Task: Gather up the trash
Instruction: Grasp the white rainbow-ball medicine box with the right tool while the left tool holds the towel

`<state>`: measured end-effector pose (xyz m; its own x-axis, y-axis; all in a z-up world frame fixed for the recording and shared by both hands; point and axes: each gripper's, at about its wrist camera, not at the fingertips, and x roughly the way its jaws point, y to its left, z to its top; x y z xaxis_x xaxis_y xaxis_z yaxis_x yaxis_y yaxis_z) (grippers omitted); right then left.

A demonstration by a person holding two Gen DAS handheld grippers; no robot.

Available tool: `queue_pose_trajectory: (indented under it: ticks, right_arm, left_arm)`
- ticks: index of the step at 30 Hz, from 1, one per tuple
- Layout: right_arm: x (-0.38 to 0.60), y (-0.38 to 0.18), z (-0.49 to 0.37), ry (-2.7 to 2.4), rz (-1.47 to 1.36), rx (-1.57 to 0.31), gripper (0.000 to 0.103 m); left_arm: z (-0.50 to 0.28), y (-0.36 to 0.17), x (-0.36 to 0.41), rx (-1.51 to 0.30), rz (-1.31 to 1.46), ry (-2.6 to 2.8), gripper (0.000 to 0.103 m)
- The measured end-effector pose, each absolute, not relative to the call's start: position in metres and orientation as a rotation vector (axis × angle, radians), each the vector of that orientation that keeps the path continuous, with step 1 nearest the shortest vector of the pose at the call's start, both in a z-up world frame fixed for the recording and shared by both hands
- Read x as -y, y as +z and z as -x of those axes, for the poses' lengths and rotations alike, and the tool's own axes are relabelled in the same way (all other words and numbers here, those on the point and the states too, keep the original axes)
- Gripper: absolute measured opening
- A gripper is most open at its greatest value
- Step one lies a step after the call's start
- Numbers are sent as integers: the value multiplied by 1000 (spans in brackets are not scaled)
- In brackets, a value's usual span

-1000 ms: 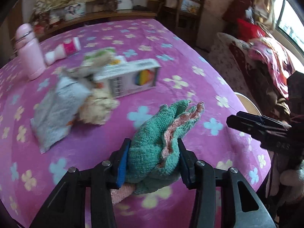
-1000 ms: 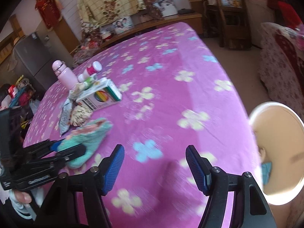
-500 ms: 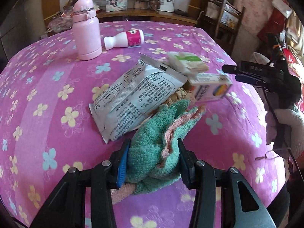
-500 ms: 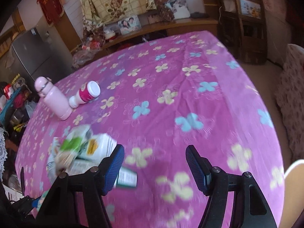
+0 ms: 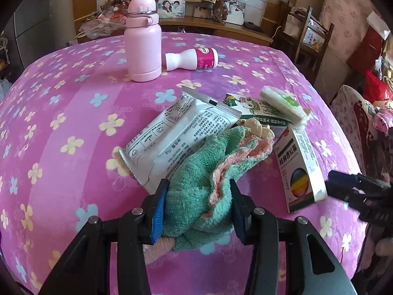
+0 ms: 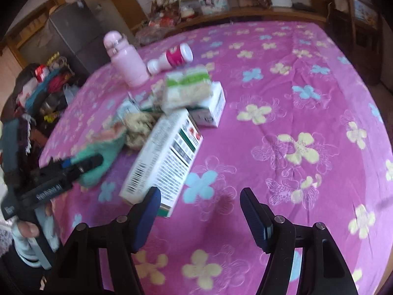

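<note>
My left gripper [image 5: 196,206] is shut on a green and pink cloth [image 5: 208,172], whose tip rests against the trash pile on the purple flowered tablecloth [image 5: 73,113]. The pile holds a grey printed pouch [image 5: 181,132], crumpled paper [image 5: 258,126], a green-and-white carton [image 5: 258,110], a flat wrapper [image 5: 282,103] and a white medicine box [image 5: 299,169]. My right gripper [image 6: 200,213] is open and empty, its left finger just in front of the medicine box [image 6: 167,157]. It also shows at the right edge of the left wrist view [image 5: 356,191].
A pink flask [image 5: 143,39] stands at the back of the table with a small white and pink bottle [image 5: 194,59] lying beside it. A wooden shelf and chair [image 5: 309,32] stand behind the table. A sofa [image 5: 363,123] sits at the right.
My left gripper swung toward the pile with the cloth still held. My right gripper moved in close to the medicine box, which now lies right at its left finger.
</note>
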<state>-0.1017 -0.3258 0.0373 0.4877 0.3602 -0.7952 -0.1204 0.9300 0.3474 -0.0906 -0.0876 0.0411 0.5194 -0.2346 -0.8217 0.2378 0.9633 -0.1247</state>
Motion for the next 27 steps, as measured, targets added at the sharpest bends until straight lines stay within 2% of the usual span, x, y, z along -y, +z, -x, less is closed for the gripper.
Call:
queue_pose_trajectory:
  ticks: [4,14,15,16,19,27]
  right_arm:
    - [326,52,103,300,-365,-994,71]
    - [281,48,68,215,-269,-1028,70]
    - [281,43,64,222,-281,-1039,63]
    - [281,40,62,231,-295,-1050,46]
    - [289,38,67,253,-316,-1039,39]
    - [313,63,120,255,-273,-986,35]
  left_arm:
    - [100,45,90,-968,-17,-295,48]
    - [108,40,92,-974,-24,-299,48]
    - [109,40,91,-975,-22,-300,48]
    - [110,40,91,-974,-19,-302,48]
    - [114,43,89,-972,-16,-300,49]
    - [135,57,99,-940,-9,-335,49]
